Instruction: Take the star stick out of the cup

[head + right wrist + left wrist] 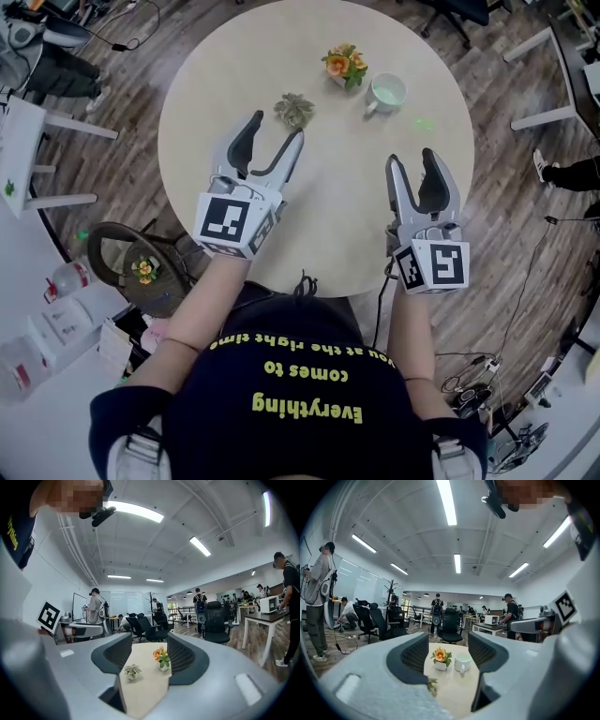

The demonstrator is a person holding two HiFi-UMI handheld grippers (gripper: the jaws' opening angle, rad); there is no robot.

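A white cup [386, 92] with a handle stands at the far right of the round table [319, 216]; its inside looks pale green, and I cannot make out a star stick in it. My left gripper [277, 128] hovers open over the table's middle left, its jaws wide apart and empty. In the left gripper view the cup [462, 663] shows between the open jaws, well ahead of the gripper [447, 651]. My right gripper [412, 157] is open and empty near the table's right front. The right gripper view [149, 654] does not show the cup.
An orange flower in a small white pot [345, 66] stands left of the cup. A little succulent [294, 109] sits just beyond the left gripper's tips. A faint green patch [424, 123] lies on the table right of the cup. Office chairs, desks and people surround the table.
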